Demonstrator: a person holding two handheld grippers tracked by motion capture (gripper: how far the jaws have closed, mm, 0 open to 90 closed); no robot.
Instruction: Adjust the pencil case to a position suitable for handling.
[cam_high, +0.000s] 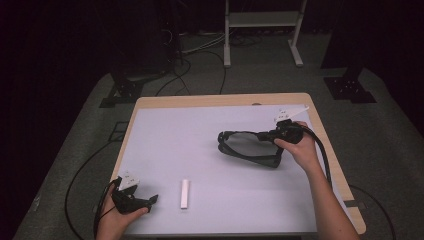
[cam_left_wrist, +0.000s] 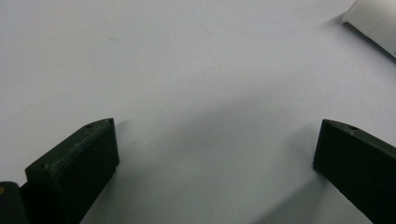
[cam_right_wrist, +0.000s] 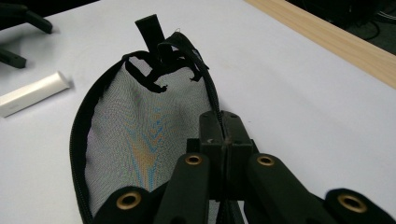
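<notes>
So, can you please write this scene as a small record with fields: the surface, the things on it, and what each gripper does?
surface: white mat on a wooden table
things: black mesh pouch; white bar
right gripper: shut on the pouch's zipper edge, mouth of pouch open
left gripper: open, holding nothing, low over the mat, beside the white bar
white bar: lying flat, untouched
</notes>
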